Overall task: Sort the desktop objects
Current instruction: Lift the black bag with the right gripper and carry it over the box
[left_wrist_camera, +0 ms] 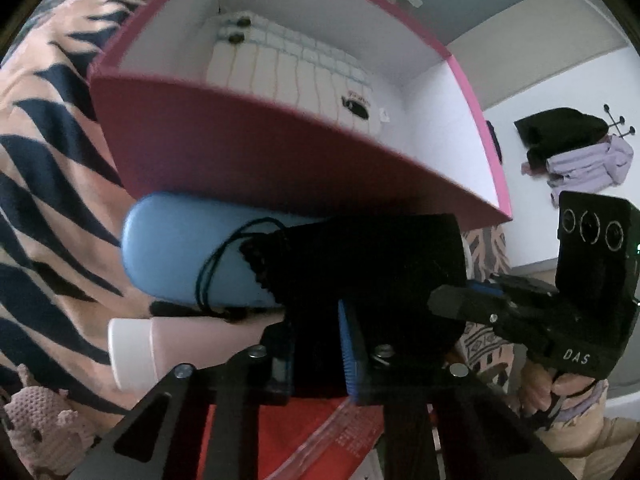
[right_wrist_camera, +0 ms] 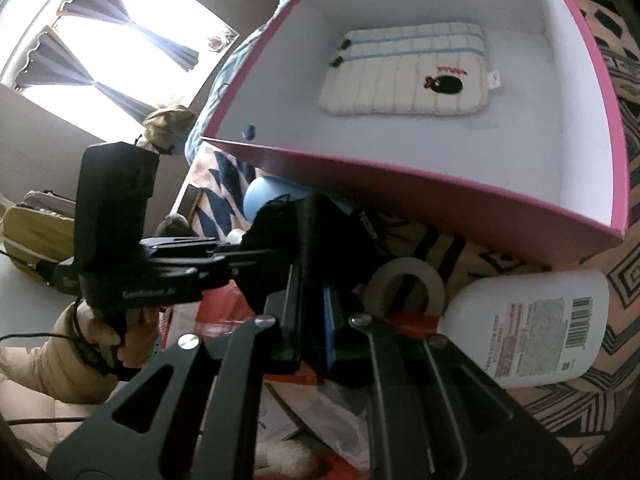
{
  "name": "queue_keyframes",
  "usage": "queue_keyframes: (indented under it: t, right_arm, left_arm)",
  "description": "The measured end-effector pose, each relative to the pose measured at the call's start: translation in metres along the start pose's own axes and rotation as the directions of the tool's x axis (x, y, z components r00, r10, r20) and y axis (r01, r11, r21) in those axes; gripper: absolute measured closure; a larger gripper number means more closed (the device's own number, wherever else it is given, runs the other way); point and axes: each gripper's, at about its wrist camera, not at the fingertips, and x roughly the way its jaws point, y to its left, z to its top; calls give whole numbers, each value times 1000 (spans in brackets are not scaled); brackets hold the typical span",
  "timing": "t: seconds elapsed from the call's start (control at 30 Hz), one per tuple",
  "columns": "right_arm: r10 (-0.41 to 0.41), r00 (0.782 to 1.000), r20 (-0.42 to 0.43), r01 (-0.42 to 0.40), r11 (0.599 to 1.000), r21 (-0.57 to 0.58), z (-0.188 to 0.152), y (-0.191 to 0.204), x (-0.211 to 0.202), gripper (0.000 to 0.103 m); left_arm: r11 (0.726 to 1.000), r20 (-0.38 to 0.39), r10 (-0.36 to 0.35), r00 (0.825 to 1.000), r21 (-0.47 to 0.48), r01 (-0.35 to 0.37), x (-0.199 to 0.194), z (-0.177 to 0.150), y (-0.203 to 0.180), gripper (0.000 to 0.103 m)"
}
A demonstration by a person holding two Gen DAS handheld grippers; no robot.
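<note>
Left wrist view shows the left tongs point(left_wrist_camera: 320, 344) closed narrow on a black cloth pouch point(left_wrist_camera: 368, 264), which bulges up between the two fingers and hides most of their tips. Its dark drawstring point(left_wrist_camera: 218, 256) loops out over a blue oval case point(left_wrist_camera: 188, 252) lying just behind it, and that case sits against the front wall of a pink box point(left_wrist_camera: 240, 152) with a white inside. A white quilted pouch point(left_wrist_camera: 288, 68) with a small black figure on it lies flat on the box floor. Below the blue case, a white-capped pale bottle point(left_wrist_camera: 132, 354) lies on its side on a peach and navy patterned blanket point(left_wrist_camera: 44, 184), and a pink knitted toy point(left_wrist_camera: 40, 416) sits at the lower left edge. From the right, the right tongs point(left_wrist_camera: 444, 300) reach in to the same black pouch — they too are pinched narrow on its cloth, with a hand point(left_wrist_camera: 548, 388) gripping the handle. Right wrist view shows the same pouch point(right_wrist_camera: 280, 232) bunched between both sets of tongs, a roll of pale tape point(right_wrist_camera: 404, 280) just beside it, and a large white bottle point(right_wrist_camera: 536, 328) with a printed label lying near the box's front corner. Something red point(left_wrist_camera: 304, 424) lies under the tongs, but what it is cannot be told.
</note>
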Motion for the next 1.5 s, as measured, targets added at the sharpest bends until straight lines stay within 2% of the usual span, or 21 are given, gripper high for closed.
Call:
queue_keyframes:
  t: [0.27,0.63,0.87,1.27,1.5]
  right_arm:
    - [31,999,38,-29,998,-49,3,18,-19,92]
    - [90,989,116,-74,987,-139,17,55,-57,92]
    - [117,977,176,-86,981,-176,31,69,-78,94]
    - [126,961,245,-76,976,-204,63,71,-98,94]
    - [126,958,258,-79,979,-187,83,64,-96,94]
  left_arm:
    - [999,83,-26,996,27,23,-35,-1,-15,90]
    - [994,175,-36,984,105,18,-86,10,-45,90]
    - [985,230,-17,973,173,-24,-110,29,-65,90]
    - [960,266,7,964,270,-81,-125,65,-90,90]
    - [955,263,19,965,281,-96,-122,85,-95,90]
